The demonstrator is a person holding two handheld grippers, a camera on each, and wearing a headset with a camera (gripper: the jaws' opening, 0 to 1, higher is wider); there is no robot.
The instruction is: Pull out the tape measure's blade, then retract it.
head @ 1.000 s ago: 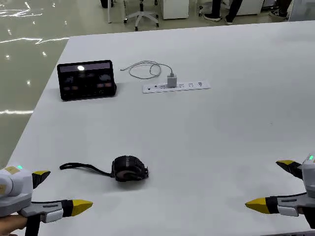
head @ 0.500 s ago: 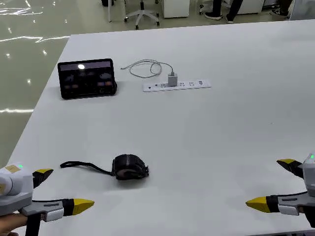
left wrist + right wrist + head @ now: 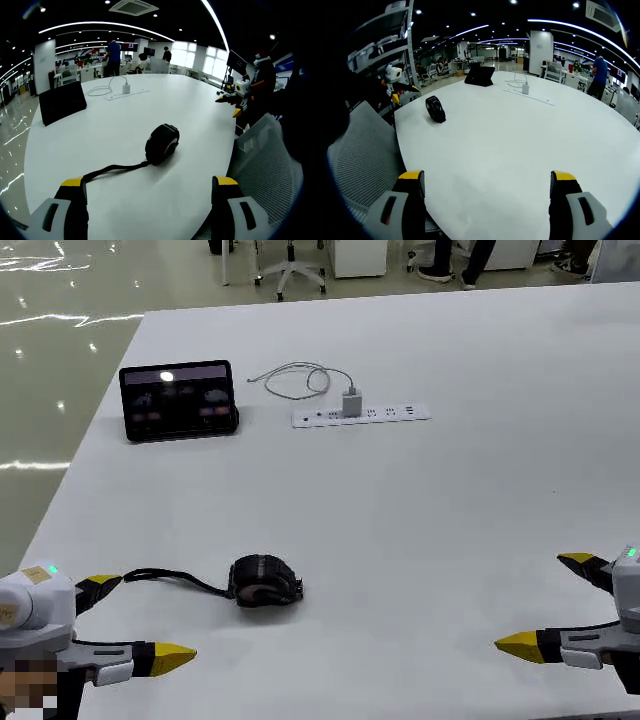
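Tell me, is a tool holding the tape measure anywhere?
Nothing is held. The left tool and right tool are open; the tape measure lies on the table.

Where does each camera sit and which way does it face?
Head view: on the headset, looking down at the table; left gripper, right gripper at bottom corners.
Left gripper view: on the left gripper, facing the tape measure between its open jaws.
Right gripper view: on the right gripper, facing across the table, jaws open.
All share the tape measure.

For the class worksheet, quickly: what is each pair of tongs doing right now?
Left tongs: open, holding nothing; the tape measure lies on the table ahead of them.
Right tongs: open, holding nothing.
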